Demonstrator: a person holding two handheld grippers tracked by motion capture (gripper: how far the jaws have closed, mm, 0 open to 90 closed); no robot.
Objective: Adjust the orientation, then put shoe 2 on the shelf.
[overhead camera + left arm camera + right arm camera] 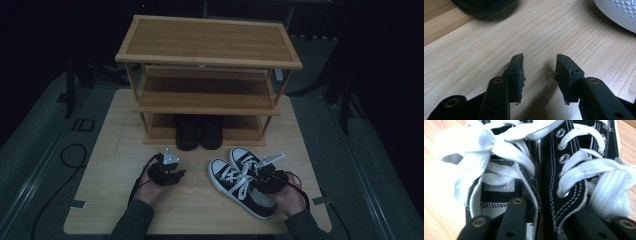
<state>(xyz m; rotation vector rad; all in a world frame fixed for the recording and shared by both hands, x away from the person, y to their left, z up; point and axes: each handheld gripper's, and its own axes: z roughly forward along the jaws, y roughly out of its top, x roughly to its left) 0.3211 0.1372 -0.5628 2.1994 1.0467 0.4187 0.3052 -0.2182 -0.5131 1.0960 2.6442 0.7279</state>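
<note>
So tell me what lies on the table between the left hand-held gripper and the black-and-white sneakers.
Nothing: in the high view, bare table separates the left hand-held gripper from the black-and-white sneakers.

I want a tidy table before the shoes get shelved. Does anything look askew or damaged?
Nothing is damaged. The two black-and-white sneakers lie slanted across the table, not square to the shoe rack, with loose laces tangled over both. The black pair on the bottom shelf sits straight.

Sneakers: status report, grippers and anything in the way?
Right gripper shut on both sneakers, one jaw inside each collar. Left gripper open, empty over the table. Black shoes already on the rack's bottom shelf.
</note>
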